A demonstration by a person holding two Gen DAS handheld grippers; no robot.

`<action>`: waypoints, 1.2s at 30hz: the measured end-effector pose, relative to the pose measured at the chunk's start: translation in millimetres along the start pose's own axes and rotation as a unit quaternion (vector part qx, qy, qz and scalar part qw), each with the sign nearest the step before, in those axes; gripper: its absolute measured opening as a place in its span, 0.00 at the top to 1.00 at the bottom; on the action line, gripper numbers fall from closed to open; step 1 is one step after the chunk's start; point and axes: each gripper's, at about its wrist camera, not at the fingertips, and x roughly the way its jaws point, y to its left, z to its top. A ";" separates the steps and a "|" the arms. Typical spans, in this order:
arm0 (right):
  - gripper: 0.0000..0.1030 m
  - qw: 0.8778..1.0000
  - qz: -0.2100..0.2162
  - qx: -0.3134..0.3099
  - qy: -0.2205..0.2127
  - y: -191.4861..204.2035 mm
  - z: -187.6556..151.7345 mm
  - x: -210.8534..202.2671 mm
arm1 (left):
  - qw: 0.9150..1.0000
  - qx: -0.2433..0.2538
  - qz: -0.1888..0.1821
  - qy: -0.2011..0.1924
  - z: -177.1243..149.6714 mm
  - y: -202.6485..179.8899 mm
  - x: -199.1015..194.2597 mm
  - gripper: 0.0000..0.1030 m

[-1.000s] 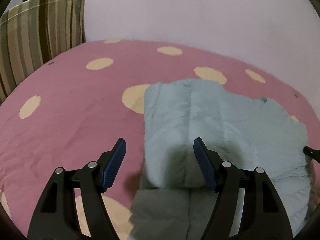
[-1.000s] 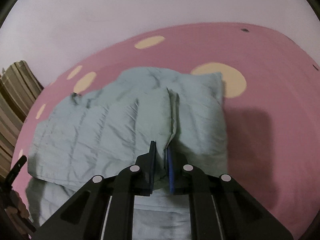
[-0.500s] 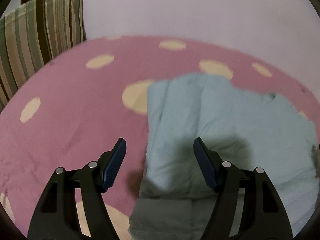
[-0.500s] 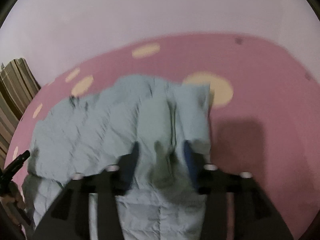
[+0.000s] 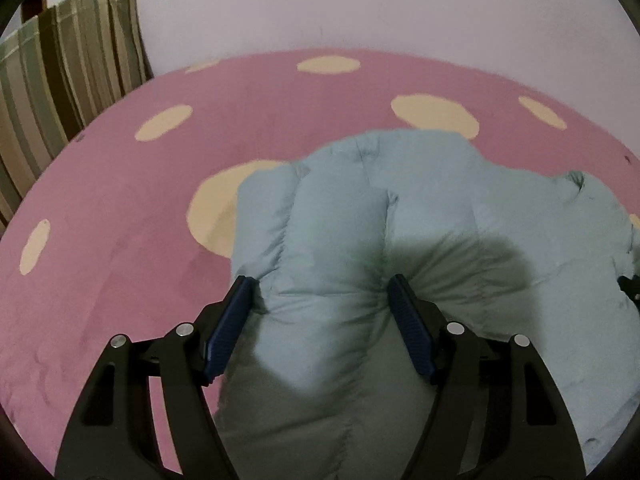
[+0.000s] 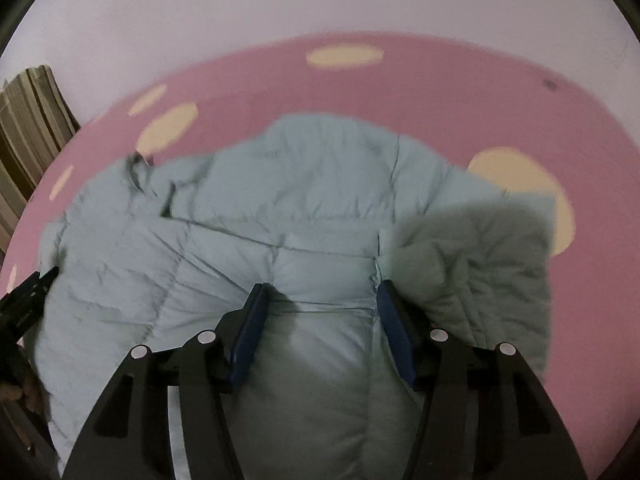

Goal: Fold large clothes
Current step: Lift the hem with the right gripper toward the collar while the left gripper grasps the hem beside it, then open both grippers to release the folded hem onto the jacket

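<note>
A pale blue-green quilted puffer jacket (image 5: pixel 440 208) lies folded over on a pink bedcover with cream dots (image 5: pixel 120 200). My left gripper (image 5: pixel 319 280) is open, its blue pads on either side of a puffy ridge at the jacket's left edge. In the right wrist view the same jacket (image 6: pixel 320 184) fills the middle. My right gripper (image 6: pixel 321 285) is open with a padded panel bulging between its fingers and a seam beside the right pad. I cannot tell whether the pads squeeze the fabric. The left gripper's black body (image 6: pixel 24 300) shows at the left edge.
A striped brown and green cushion (image 5: pixel 72 60) stands at the back left against a plain pale wall (image 5: pixel 360 8). In the right wrist view the cushion (image 6: pixel 28 120) is at the far left. Pink cover (image 6: pixel 440 92) lies behind and right of the jacket.
My right gripper has let go of the pinched fold and opened wide. Both grippers have moved forward and down onto the jacket, which now bulges between their fingers.
</note>
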 end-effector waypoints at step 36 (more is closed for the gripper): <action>0.28 0.998 0.009 0.021 -0.050 -42.9 -123.3 -145.9 | 0.996 -0.033 -0.086 -0.008 -102.7 72.7 -129.7 0.30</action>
